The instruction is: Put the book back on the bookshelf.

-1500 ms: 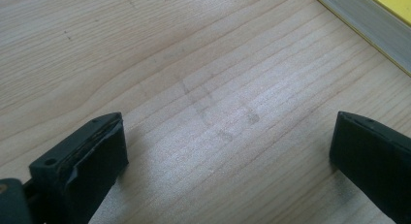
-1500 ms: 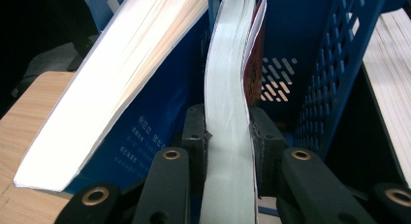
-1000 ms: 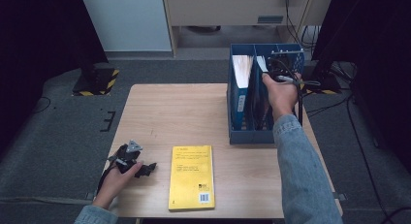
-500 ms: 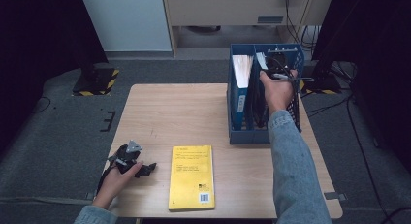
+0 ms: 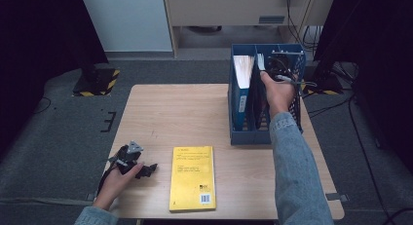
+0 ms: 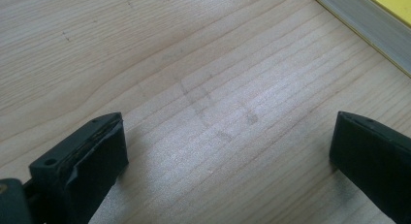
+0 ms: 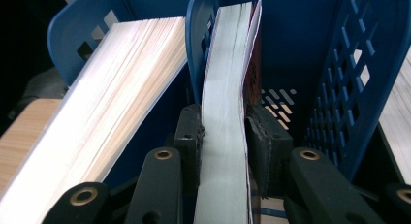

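A blue file rack (image 5: 248, 136) stands at the table's right. In its middle compartment a white-paged book with a red cover (image 7: 228, 64) stands upright, and my right gripper (image 7: 224, 136) holds it from above with a pad against each side. These jaws have just been easing open. From above, the right gripper (image 5: 281, 65) sits over the rack under the person's hand. My left gripper (image 5: 145, 168) rests open on the wood at the front left, with bare table between its jaws (image 6: 228, 151). A yellow book (image 5: 192, 178) lies flat just right of it.
A thicker book (image 7: 111, 88) leans in the rack's left compartment (image 5: 242, 71). The rack's slotted wall (image 7: 339, 64) is close on the right of the held book. The wooden table (image 5: 180, 113) is ringed by dark floor, cables and cabinets.
The right hand has shifted slightly over the rack's middle compartment. The left hand and the yellow book have stayed where they were.
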`<state>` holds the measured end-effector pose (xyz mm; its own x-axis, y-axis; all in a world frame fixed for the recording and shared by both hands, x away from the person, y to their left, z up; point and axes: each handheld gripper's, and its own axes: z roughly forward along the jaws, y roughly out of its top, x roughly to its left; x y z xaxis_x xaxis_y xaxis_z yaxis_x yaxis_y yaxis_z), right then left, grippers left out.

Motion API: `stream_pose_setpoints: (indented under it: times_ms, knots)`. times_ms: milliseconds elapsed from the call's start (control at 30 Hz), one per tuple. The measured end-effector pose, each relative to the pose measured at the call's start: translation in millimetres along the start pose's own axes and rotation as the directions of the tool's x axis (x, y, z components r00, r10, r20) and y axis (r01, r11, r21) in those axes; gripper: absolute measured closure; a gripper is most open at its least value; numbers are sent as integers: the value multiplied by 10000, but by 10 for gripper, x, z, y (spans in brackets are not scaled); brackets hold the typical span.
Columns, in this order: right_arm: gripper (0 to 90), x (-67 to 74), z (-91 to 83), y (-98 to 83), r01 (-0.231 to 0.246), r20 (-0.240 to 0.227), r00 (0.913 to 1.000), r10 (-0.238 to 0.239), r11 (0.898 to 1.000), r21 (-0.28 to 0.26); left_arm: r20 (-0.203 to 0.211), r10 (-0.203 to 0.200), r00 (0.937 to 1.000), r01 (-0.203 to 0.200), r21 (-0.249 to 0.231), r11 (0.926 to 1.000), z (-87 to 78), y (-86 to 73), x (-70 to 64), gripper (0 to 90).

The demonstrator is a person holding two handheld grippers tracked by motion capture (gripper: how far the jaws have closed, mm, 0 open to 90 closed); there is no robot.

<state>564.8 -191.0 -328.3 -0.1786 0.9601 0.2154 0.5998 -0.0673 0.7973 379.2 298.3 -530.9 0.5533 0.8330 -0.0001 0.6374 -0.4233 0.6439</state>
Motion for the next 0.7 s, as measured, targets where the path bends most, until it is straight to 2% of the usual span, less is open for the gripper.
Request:
stream_pose_setpoints:
  times_ms: [167,367,533,700]
  knots:
    - [667,9,-6,5,-194,-259,9995,193,9998,-11,-2,-9,10000,9,4,10000,1,2,-1,0]
    - [653,19,-8,6,-202,-280,9994,201,9998,-49,-4,-11,10000,11,0,10000,1,1,-2,0]
    - [626,12,-20,7,-394,-544,9978,389,9992,-85,-5,-14,10000,14,-4,10000,1,1,-2,0]
    - [601,3,-67,25,-432,-740,9964,408,9986,-315,0,-9,10000,9,0,10000,2,2,-2,0]
